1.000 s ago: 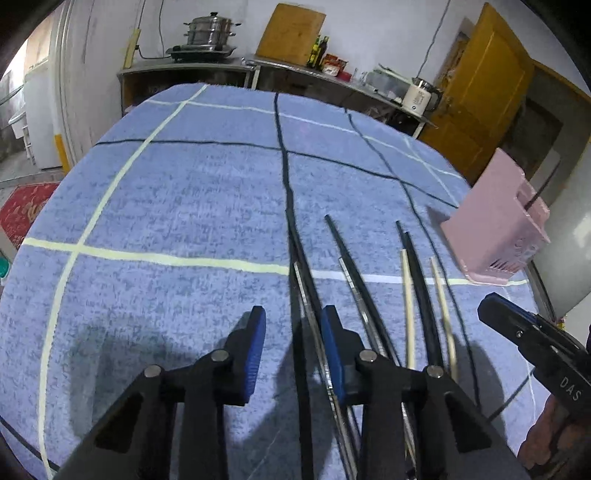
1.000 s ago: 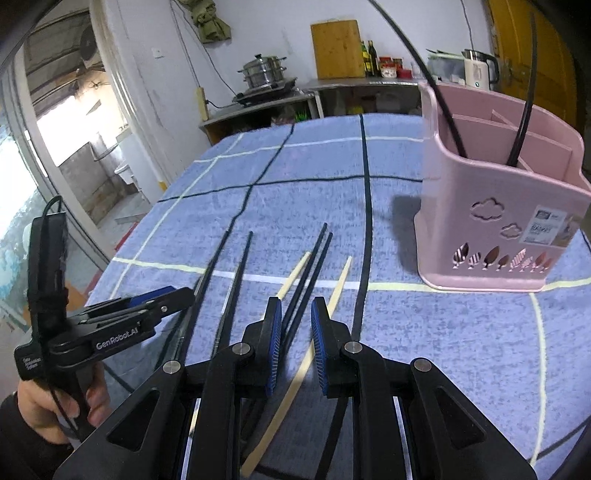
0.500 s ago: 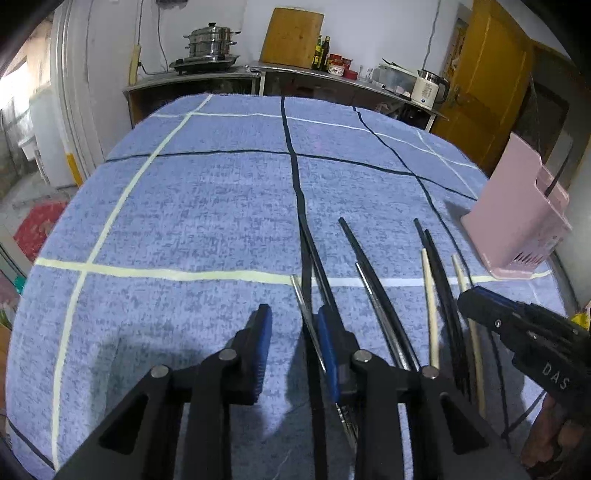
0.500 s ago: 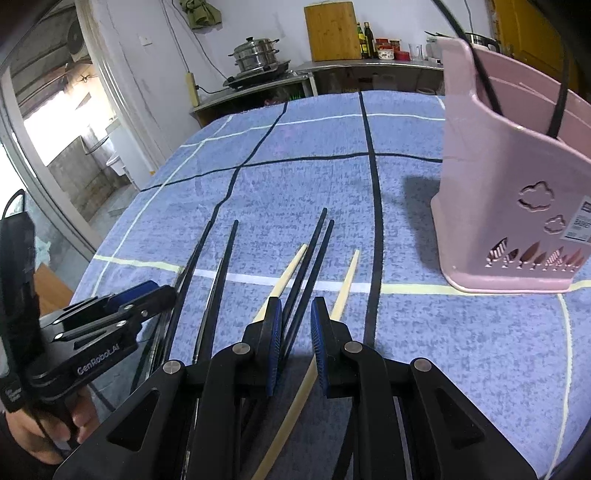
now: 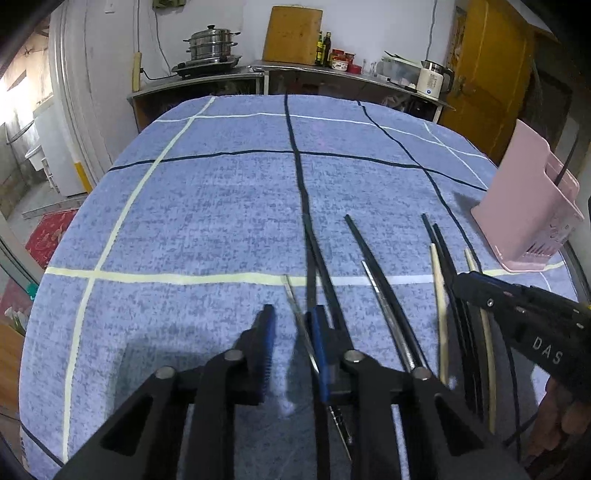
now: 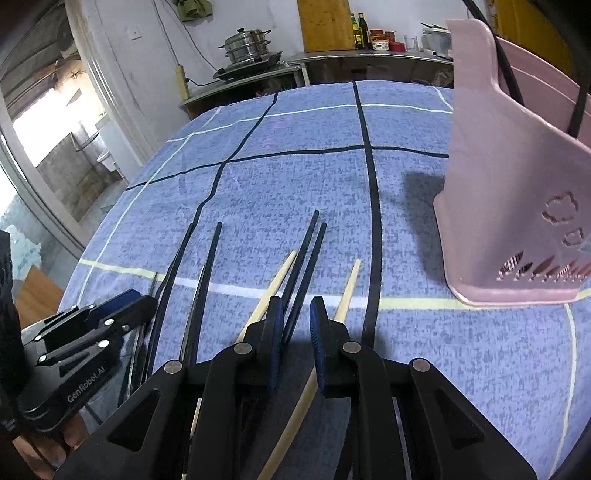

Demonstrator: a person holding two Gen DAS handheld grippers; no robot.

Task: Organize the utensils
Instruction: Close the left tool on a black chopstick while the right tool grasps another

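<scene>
Several chopsticks lie side by side on the blue checked tablecloth. My left gripper is open low over a thin metal chopstick, with black chopsticks just to its right. My right gripper is open and straddles a pair of black chopsticks, with pale wooden chopsticks on either side. The pink utensil holder stands to the right with black chopsticks upright in it. It also shows in the left wrist view.
Behind the table a counter holds a steel steamer pot, a wooden cutting board, bottles and a white kettle. A yellow door is at the back right. The table's edge curves away on the left.
Both grippers have moved forward and lower along the chopsticks. The pink holder now looks closer to my right gripper. The jaws stayed open.
</scene>
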